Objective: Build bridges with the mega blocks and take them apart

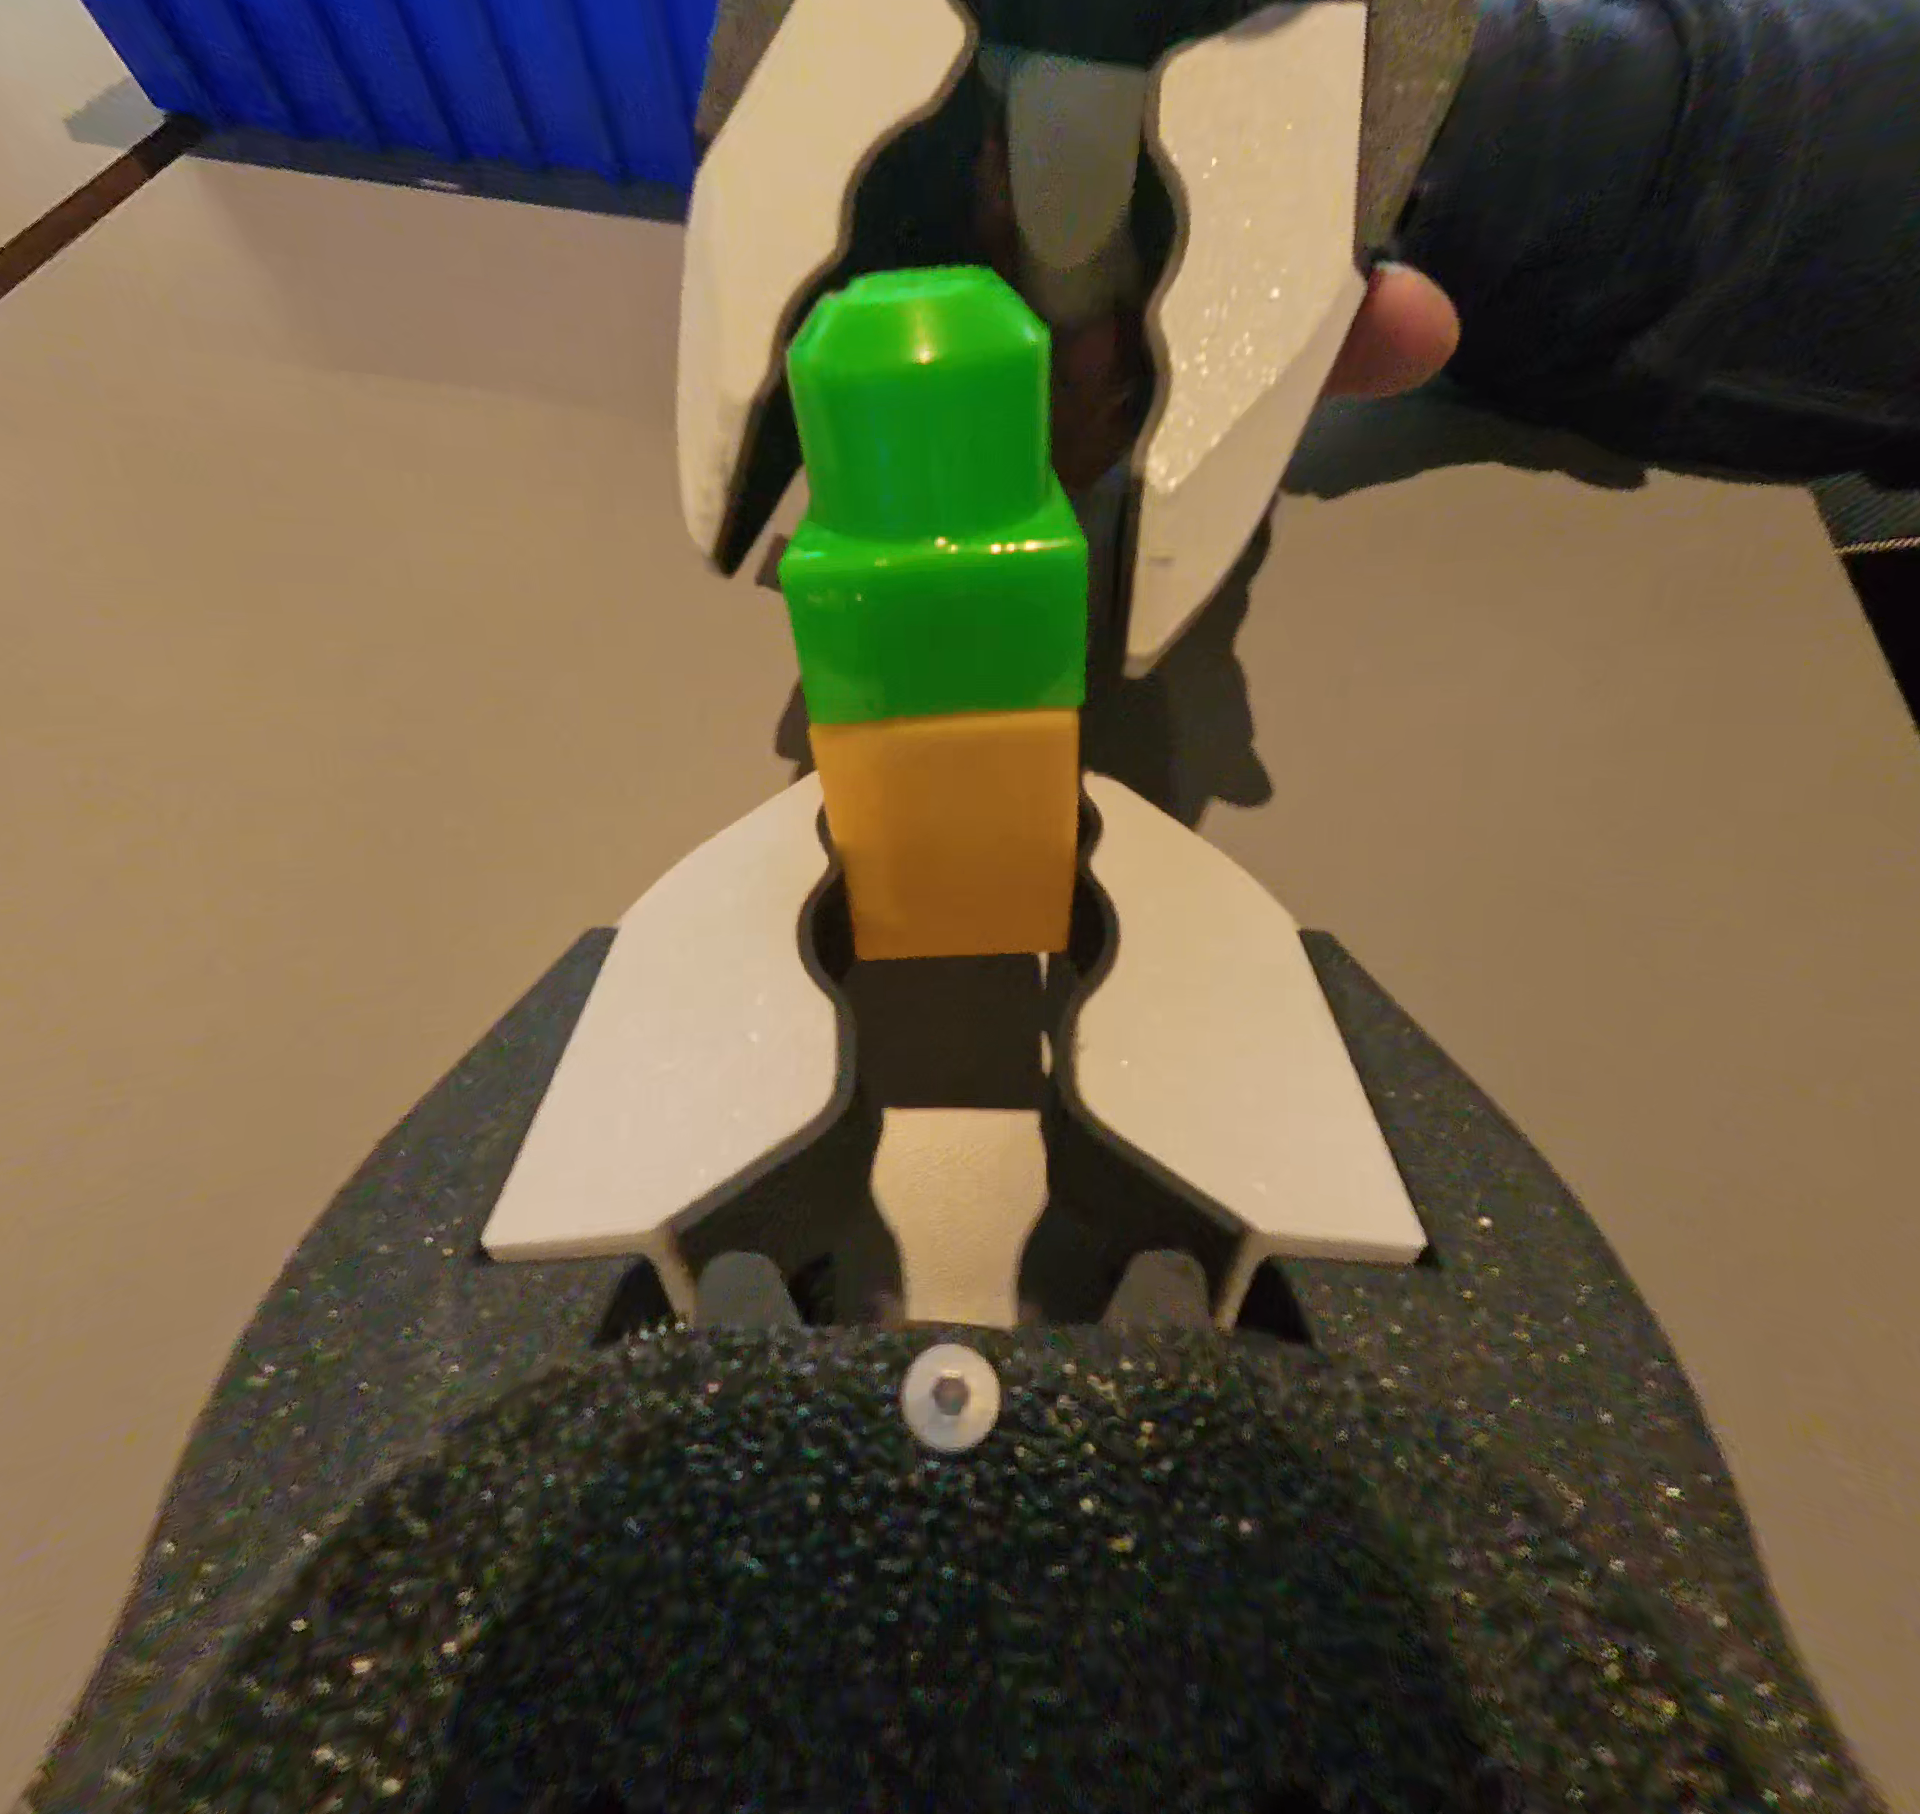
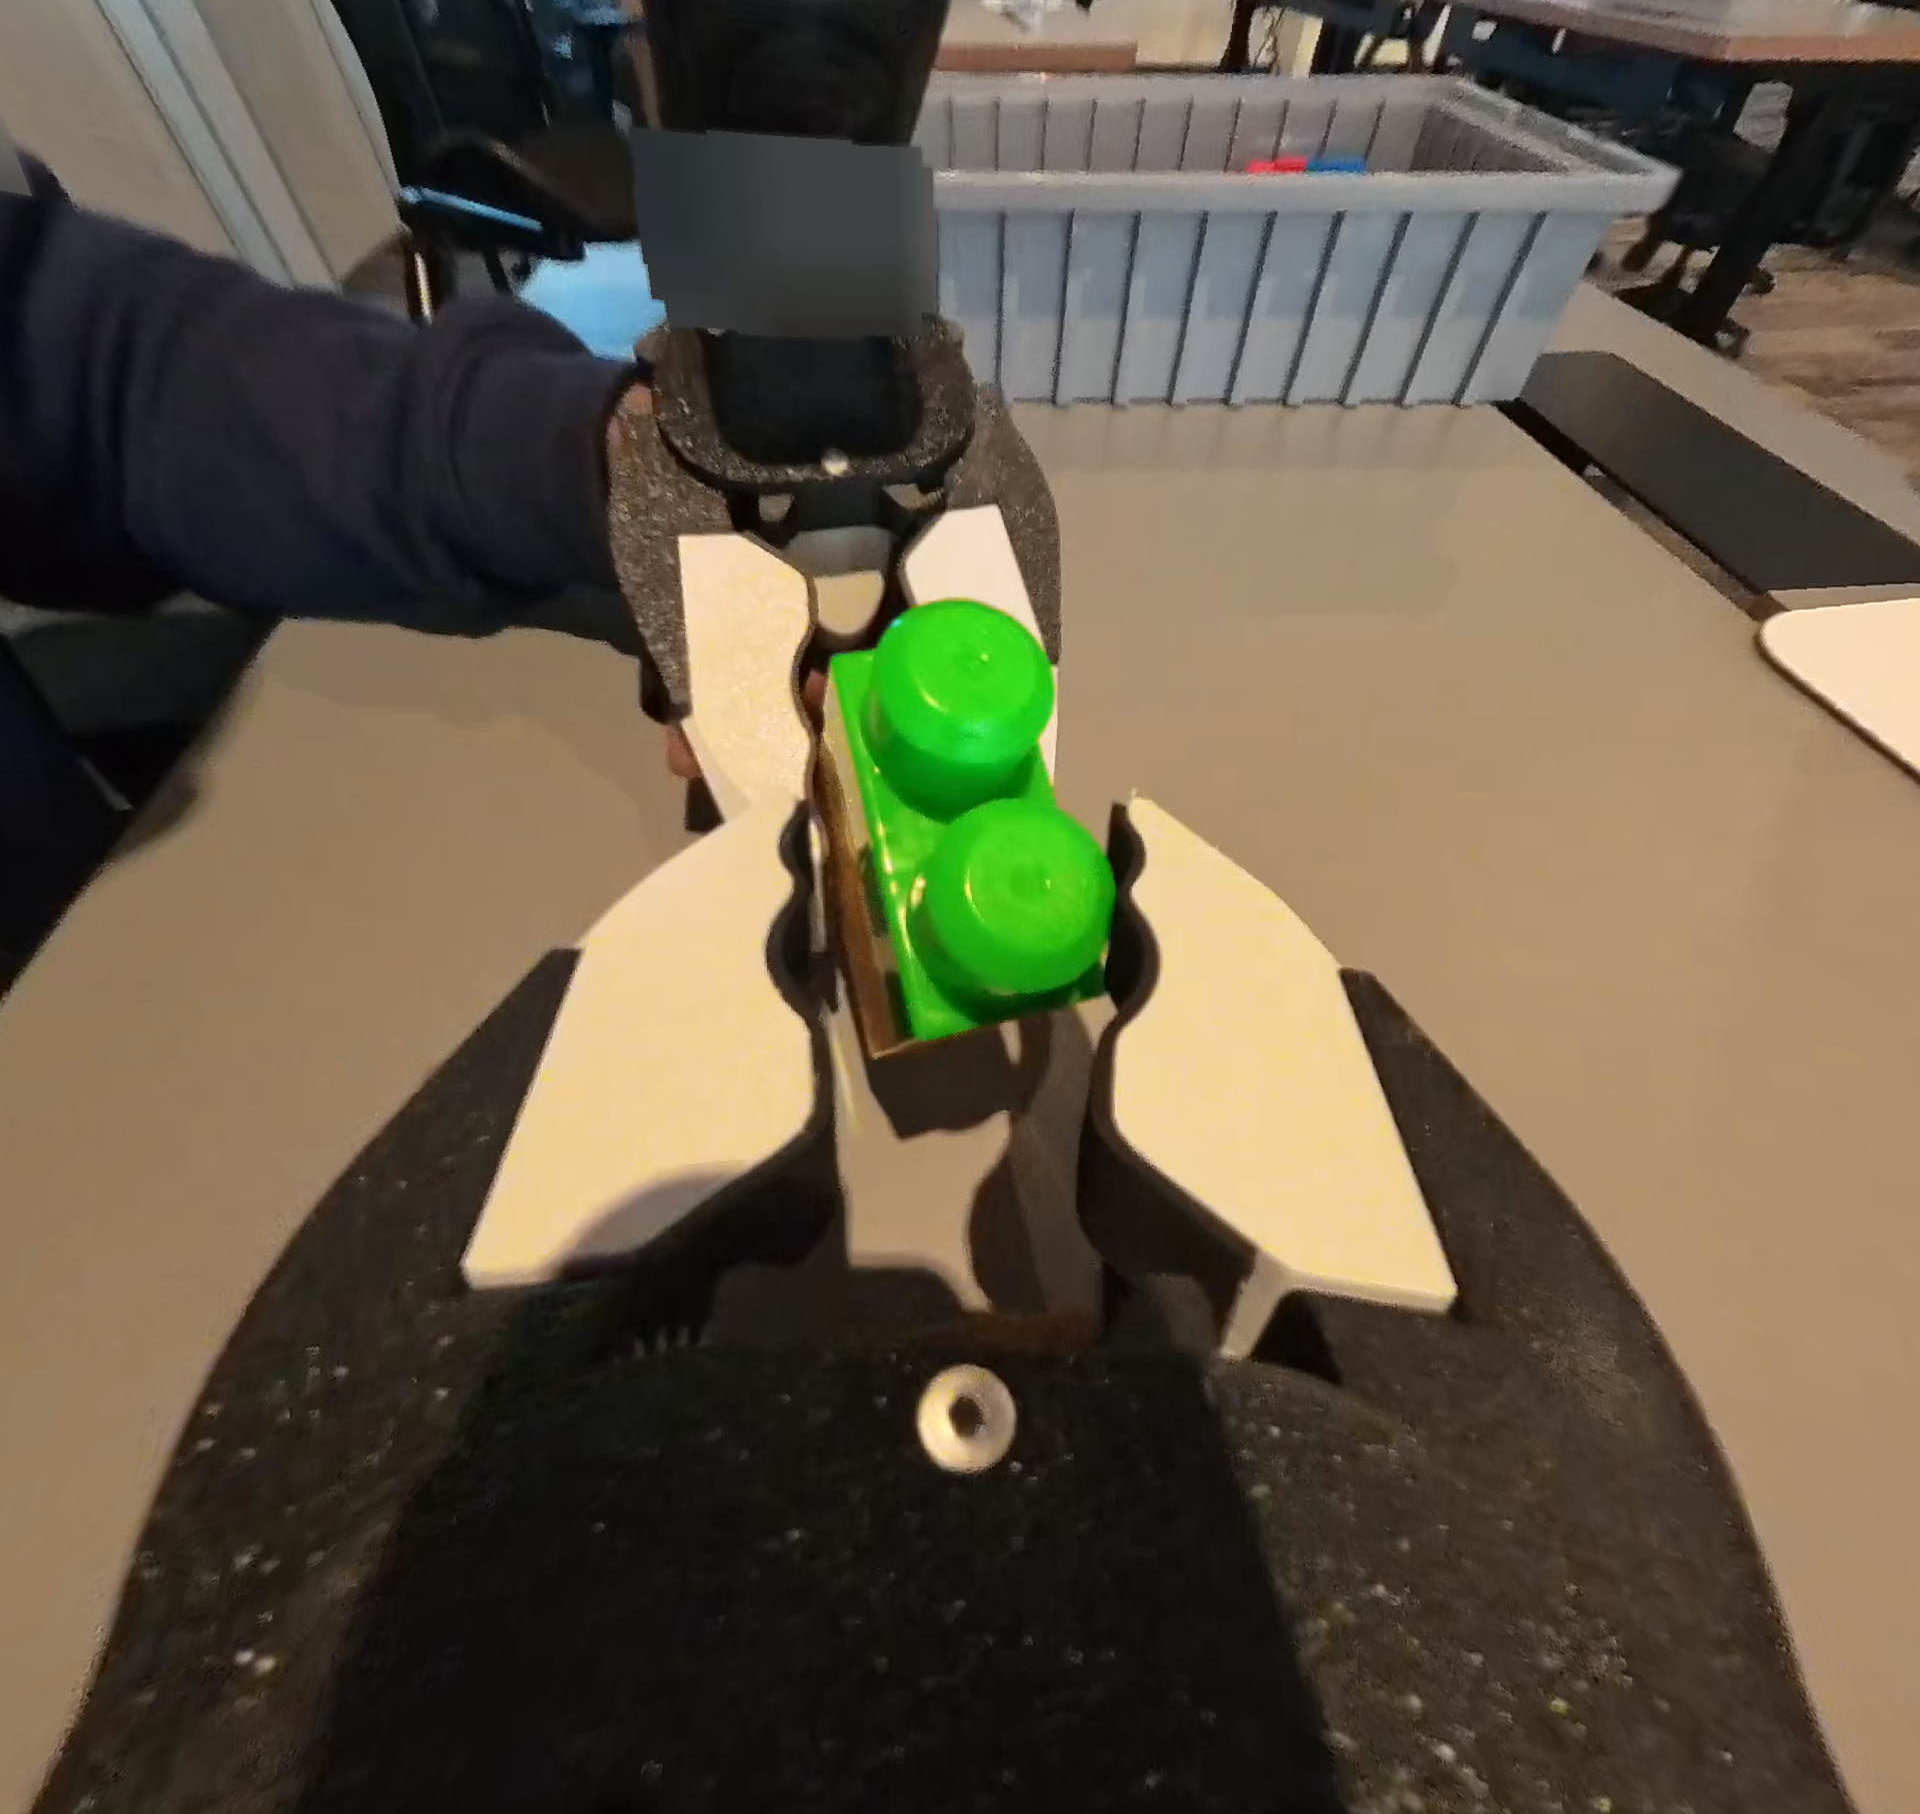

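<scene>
Left wrist view is showing the left gripper (image 1: 961,881) clamping the yellow plastic block (image 1: 951,834) beneath a glossy green two-stud plastic block (image 1: 935,611). The right gripper (image 2: 961,917) is straddling the green block, jaws parted. Both blocks are appearing light, rigid and slippery; flat side walls are offering the best hold.

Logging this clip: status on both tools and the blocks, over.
Left tool shut on yellow block. Right tool open around green block stacked on top. Nothing in the way.
</scene>
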The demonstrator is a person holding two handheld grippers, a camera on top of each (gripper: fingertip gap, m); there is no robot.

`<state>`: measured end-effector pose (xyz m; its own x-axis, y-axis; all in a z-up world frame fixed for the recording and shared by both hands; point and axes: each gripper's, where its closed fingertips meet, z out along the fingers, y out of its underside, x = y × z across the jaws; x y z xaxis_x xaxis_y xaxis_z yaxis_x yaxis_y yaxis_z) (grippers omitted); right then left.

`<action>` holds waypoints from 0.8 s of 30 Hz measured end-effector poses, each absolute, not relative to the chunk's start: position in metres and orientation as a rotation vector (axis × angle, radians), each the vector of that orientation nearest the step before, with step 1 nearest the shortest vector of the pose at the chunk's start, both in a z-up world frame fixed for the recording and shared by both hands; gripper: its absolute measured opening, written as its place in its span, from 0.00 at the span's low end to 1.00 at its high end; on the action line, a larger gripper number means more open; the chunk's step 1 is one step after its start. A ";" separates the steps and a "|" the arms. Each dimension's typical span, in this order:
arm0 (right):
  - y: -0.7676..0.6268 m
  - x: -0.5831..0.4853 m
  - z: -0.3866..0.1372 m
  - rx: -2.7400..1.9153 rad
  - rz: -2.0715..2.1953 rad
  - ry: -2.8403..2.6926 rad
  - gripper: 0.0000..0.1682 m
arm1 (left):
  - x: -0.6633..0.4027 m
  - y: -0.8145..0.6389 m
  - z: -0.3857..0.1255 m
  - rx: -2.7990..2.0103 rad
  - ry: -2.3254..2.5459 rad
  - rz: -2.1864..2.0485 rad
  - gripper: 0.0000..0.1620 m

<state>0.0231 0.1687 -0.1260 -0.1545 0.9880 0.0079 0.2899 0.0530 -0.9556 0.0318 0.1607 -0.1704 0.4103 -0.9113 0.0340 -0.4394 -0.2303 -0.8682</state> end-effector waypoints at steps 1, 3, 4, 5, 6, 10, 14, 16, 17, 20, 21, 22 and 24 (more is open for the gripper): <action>0.168 0.022 -0.129 -1.327 1.116 -1.570 0.32 | 0.032 0.160 -0.173 -1.842 1.179 -0.696 0.23; 0.167 0.020 -0.132 -1.330 1.104 -1.581 0.29 | 0.032 0.161 -0.176 -1.840 1.204 -0.644 0.23; 0.168 0.020 -0.133 -1.342 1.100 -1.584 0.29 | 0.030 0.163 -0.176 -1.842 1.205 -0.606 0.23; 0.170 0.020 -0.135 -1.363 1.097 -1.586 0.29 | 0.028 0.166 -0.178 -1.845 1.209 -0.562 0.23; 0.172 0.019 -0.138 -1.386 1.091 -1.586 0.29 | 0.026 0.169 -0.179 -1.845 1.213 -0.511 0.23; 0.180 0.016 -0.144 -1.460 1.070 -1.545 0.27 | 0.015 0.180 -0.183 -1.859 1.201 -0.357 0.23; 0.184 0.016 -0.151 -1.510 1.065 -1.536 0.27 | 0.008 0.188 -0.187 -1.855 1.214 -0.198 0.23; 0.186 0.016 -0.152 -1.533 1.058 -1.528 0.27 | 0.007 0.190 -0.187 -1.860 1.198 -0.181 0.23; 0.187 0.016 -0.153 -1.545 1.051 -1.522 0.27 | 0.006 0.191 -0.188 -1.862 1.192 -0.158 0.23; 0.187 0.017 -0.152 -1.537 1.037 -1.530 0.27 | 0.006 0.192 -0.186 -1.842 1.205 -0.122 0.23; 0.186 0.018 -0.151 -1.526 1.040 -1.541 0.27 | 0.008 0.190 -0.186 -1.845 1.208 -0.155 0.23; 0.183 0.019 -0.150 -1.507 1.057 -1.557 0.26 | 0.011 0.186 -0.186 -1.847 1.214 -0.214 0.23; 0.177 0.021 -0.144 -1.471 1.115 -1.569 0.24 | 0.017 0.179 -0.182 -1.844 1.208 -0.355 0.23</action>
